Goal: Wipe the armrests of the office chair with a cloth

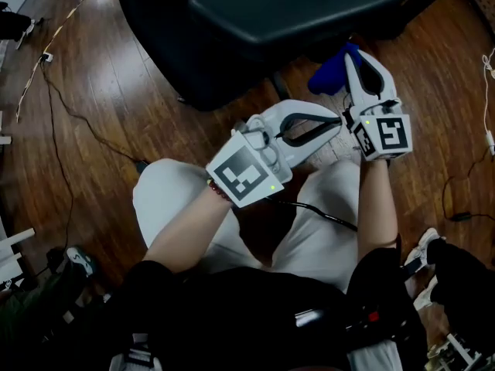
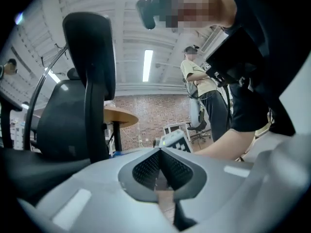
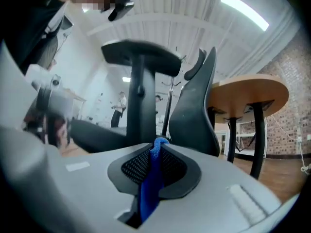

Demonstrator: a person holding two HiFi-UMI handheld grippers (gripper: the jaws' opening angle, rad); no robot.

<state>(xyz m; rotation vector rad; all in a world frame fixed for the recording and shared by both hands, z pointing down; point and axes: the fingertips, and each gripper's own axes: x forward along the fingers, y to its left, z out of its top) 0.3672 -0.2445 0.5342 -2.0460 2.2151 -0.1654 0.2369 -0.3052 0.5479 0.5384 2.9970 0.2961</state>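
R hand-held gripper [image 3: 155, 149] pinches blue cloth [image 3: 148, 188]; L hand-held gripper [image 2: 160, 152] pressed together, empty. Hold pinch firm, drag flat along armrest [image 3: 141, 52].

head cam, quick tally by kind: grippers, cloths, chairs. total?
Grippers: 2, the left gripper shut and empty, the right gripper shut on the cloth
Cloths: 1, the blue cloth
Chairs: 1, the black office chair
Total: 4
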